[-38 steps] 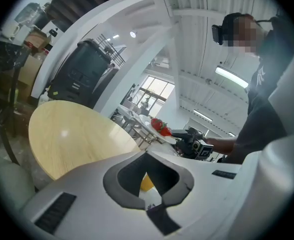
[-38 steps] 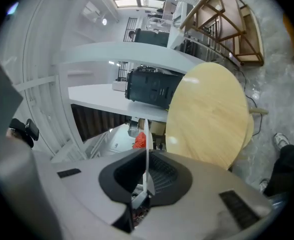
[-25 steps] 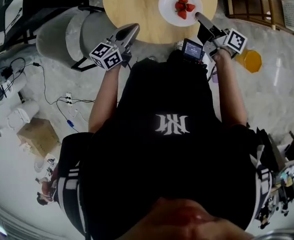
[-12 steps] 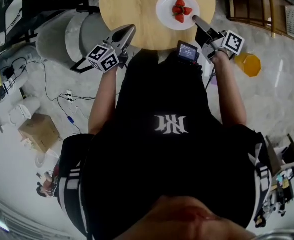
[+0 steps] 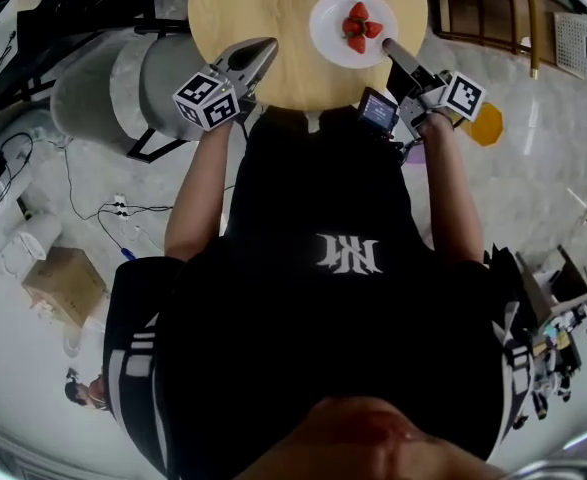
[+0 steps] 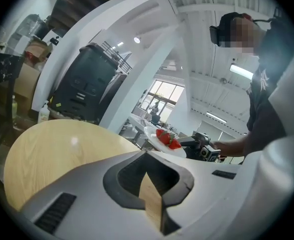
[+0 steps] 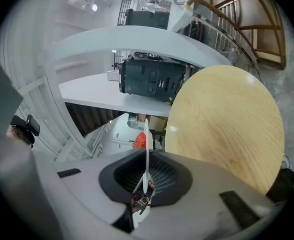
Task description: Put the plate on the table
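Plate (image 5: 328, 36): white, round, held red strawberries (image 5: 358, 26) above the wooden table (image 5: 258, 3).
My right gripper (image 5: 390, 50): pinched the plate's rim.
My left gripper (image 5: 261, 52): jaws pressed together, empty.

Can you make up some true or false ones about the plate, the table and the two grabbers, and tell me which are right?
1. There are strawberries on the plate. True.
2. The left gripper is holding the plate. False: the right gripper pinches the plate's rim, and the left gripper holds nothing.
3. The table is round and made of light wood. True.
4. The plate is blue. False: it is white.
5. The left gripper's jaws are wide apart. False: they are together, poised over the near edge of the table.
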Demonstrator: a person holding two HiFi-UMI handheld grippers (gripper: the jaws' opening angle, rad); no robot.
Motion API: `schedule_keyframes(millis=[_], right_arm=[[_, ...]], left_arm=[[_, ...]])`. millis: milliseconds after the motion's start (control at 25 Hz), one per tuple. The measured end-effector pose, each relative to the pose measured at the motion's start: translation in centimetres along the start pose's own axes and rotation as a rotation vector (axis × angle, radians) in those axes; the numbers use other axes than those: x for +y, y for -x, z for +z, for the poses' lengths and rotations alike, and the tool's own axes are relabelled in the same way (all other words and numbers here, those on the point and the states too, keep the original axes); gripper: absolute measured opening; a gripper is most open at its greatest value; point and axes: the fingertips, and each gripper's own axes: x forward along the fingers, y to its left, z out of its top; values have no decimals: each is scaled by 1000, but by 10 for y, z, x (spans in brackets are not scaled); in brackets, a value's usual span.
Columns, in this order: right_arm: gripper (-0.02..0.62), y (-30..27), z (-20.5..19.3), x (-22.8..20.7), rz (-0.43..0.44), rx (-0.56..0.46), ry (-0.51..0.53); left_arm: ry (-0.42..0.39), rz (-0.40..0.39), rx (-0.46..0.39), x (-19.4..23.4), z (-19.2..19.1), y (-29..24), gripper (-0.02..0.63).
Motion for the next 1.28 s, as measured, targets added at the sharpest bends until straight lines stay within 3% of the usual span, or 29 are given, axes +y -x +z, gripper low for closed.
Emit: schedule_keyframes(millis=[280, 640, 880, 1280], right_arm=[[15, -8, -4, -7, -12, 13, 5], [15, -10, -4, -20, -16, 43, -19], [15, -16, -13, -57, -72, 80, -31], [17, -46, -36, -104, -127, 97, -37]], left_arm=[[-21, -65, 59, -16, -19, -19, 11], [-12, 10, 37, -13, -28, -39, 11], [24, 65, 31, 13, -42, -34, 11], [49, 65, 36, 39, -65, -15, 11]])
